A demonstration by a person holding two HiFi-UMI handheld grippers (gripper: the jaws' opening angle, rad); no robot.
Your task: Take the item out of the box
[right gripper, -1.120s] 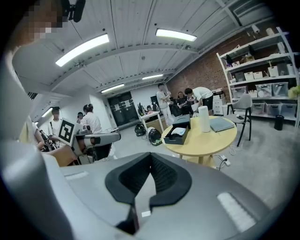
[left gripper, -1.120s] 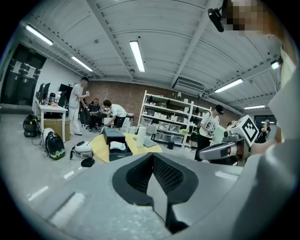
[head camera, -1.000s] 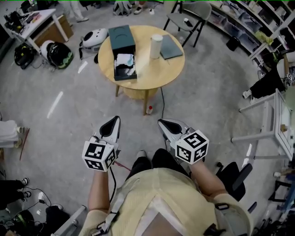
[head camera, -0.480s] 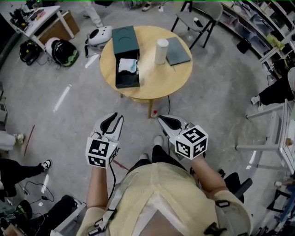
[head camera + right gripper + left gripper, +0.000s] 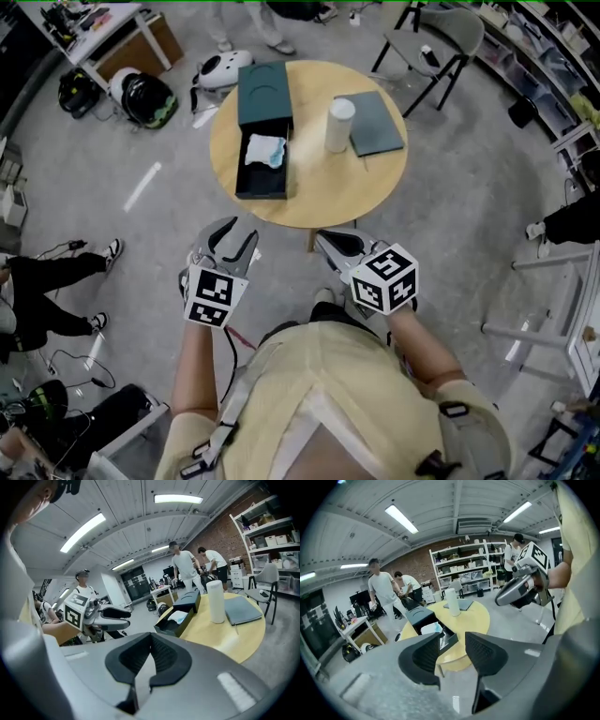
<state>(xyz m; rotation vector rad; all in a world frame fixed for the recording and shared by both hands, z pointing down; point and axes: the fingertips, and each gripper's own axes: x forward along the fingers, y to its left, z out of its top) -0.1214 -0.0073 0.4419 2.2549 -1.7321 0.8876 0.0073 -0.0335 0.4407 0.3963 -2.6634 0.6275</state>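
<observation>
An open dark box (image 5: 261, 173) lies on the left part of a round wooden table (image 5: 319, 192), its lid (image 5: 263, 94) folded back behind it. A white and pale blue item (image 5: 265, 150) rests inside the box (image 5: 174, 622). My left gripper (image 5: 234, 246) hangs short of the table's near edge; its jaws are opening and nothing is between them (image 5: 452, 649). The box (image 5: 436, 631) shows just beyond them. My right gripper (image 5: 339, 248) sits level with it, shut and empty (image 5: 151, 660).
A white cylinder (image 5: 339, 125) and a flat grey-green pad (image 5: 377, 123) share the table. A grey chair (image 5: 427, 42) stands behind it at the right. Helmets (image 5: 141, 94) lie on the floor at the back left. A seated person's legs (image 5: 56, 291) reach in from the left.
The table has come closer to both grippers as the person steps forward. The left gripper's jaws have gone from shut to apart. The right gripper stays shut.
</observation>
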